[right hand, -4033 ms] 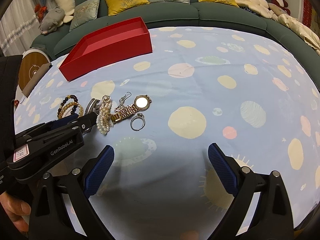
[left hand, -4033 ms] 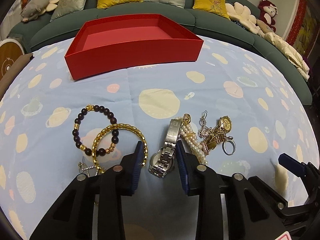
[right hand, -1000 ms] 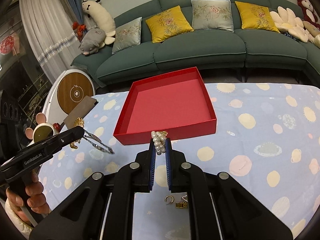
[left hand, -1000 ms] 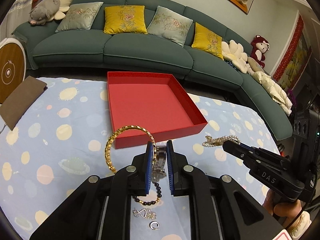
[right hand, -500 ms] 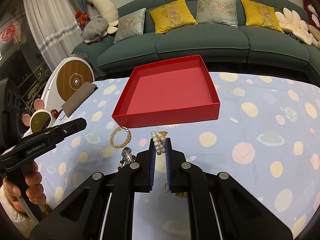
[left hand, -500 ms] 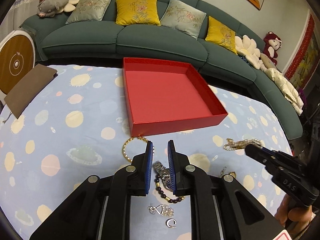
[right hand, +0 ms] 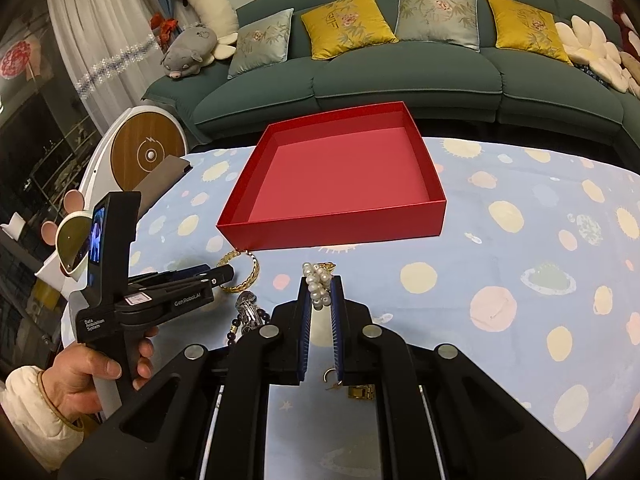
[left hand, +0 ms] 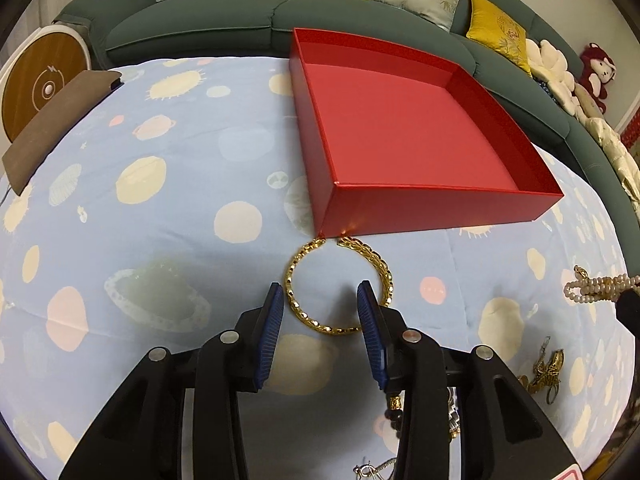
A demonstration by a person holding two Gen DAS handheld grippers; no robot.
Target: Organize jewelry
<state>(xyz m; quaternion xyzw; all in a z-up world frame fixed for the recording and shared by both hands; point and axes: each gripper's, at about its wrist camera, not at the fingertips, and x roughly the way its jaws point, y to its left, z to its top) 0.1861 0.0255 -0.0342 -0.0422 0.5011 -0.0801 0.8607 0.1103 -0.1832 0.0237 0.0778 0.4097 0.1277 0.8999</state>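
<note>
An empty red box (left hand: pixel 440 208) sits on the planet-print cloth; it also shows in the right wrist view (right hand: pixel 340 232). A gold bangle (left hand: pixel 296 268) lies flat just in front of the box's near corner. My left gripper (left hand: pixel 320 300) is open and low over the bangle, with the fingers on either side of its near part. My right gripper (right hand: pixel 320 292) is shut on a pearl bracelet (right hand: pixel 318 280) and holds it above the cloth; the pearls also show at the right edge of the left wrist view (left hand: pixel 596 286).
A silver watch (right hand: pixel 246 312) and a dark bead bracelet (right hand: pixel 236 330) lie behind my left gripper. Small gold pieces (left hand: pixel 548 368) and a ring (right hand: pixel 329 376) lie on the cloth. A green sofa (right hand: pixel 400 80) stands behind the table. A brown pad (left hand: pixel 52 120) lies at the left edge.
My left gripper has let go of the silver watch, opened, and moved forward and down over the gold bangle. My right gripper still holds the pearls, a little nearer the box.
</note>
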